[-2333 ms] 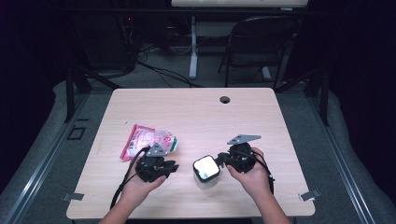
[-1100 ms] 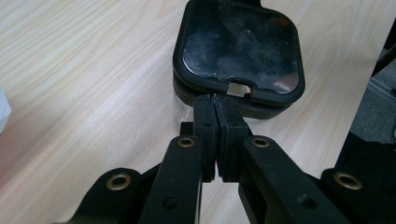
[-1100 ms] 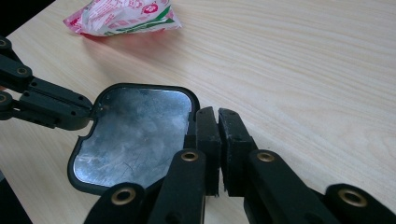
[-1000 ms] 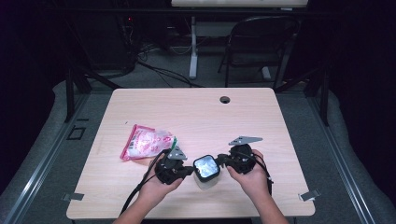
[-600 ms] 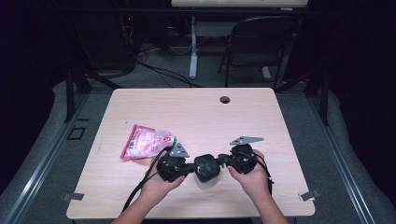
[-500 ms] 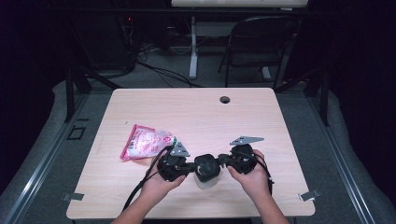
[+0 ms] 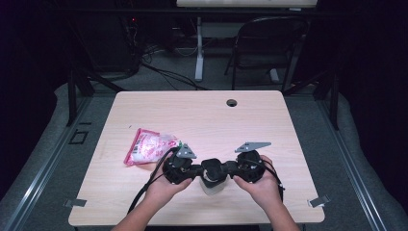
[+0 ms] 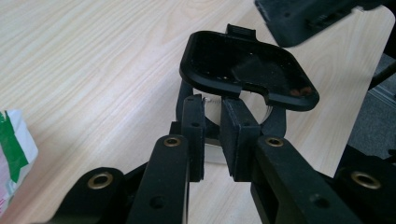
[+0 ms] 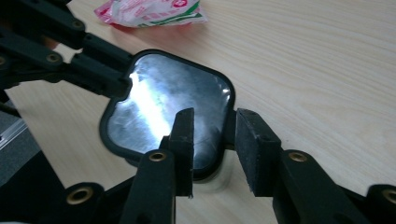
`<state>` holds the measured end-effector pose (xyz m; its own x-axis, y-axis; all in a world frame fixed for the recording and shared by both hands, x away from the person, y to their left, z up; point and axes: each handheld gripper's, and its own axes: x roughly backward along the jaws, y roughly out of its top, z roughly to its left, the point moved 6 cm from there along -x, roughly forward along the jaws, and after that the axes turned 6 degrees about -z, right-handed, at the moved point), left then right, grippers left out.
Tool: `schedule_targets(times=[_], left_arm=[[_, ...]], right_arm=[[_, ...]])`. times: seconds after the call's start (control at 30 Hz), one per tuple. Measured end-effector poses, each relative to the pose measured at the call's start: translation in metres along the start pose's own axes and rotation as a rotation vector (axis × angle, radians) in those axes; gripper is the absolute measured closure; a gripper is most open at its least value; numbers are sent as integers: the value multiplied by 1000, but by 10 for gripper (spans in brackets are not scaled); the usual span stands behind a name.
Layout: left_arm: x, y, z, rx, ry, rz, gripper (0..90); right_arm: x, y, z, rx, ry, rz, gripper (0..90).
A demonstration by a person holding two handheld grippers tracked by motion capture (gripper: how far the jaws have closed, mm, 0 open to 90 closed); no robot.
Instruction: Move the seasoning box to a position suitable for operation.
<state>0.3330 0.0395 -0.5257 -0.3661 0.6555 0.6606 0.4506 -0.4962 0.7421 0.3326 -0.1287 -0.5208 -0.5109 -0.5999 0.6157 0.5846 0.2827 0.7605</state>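
A small clear container (image 7: 212,186) with a black, shiny-topped lid (image 9: 163,105) stands near the table's front edge, between both hands. My left gripper (image 7: 195,170) comes in from the left. In the left gripper view, my left gripper (image 8: 212,114) has its jaws shut on the container's side just under the lid's (image 8: 247,70) notch, and the lid tilts up above them. My right gripper (image 7: 231,169) comes in from the right. In the right gripper view, my right gripper (image 9: 215,126) has its jaws shut on the lid's near edge.
A pink and white snack packet (image 7: 146,147) lies on the table just left of my left hand. The wooden table (image 7: 202,115) has a round cable hole (image 7: 232,102) at the back. A folding chair (image 7: 269,43) stands beyond the table.
My left gripper has moved right from beside the packet to the container and closed on its left side. The shiny lid top now looks dark from above. The right hand has hardly moved.
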Motion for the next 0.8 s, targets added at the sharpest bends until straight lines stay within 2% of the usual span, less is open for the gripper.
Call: schedule_targets(times=[0.2, 0.23, 0.47, 0.8], left_arm=[[1, 6, 1, -7, 13, -3, 731], [2, 9, 1, -14, 21, -2, 723], [4, 16, 2, -26, 39, -4, 683], [6, 27, 4, -30, 47, -17, 663]], right_arm=[[9, 4, 13, 23, 36, 5, 616], [12, 6, 18, 41, 47, 7, 600], [19, 9, 30, 53, 83, -7, 561], [18, 10, 38, 80, 88, -5, 542]])
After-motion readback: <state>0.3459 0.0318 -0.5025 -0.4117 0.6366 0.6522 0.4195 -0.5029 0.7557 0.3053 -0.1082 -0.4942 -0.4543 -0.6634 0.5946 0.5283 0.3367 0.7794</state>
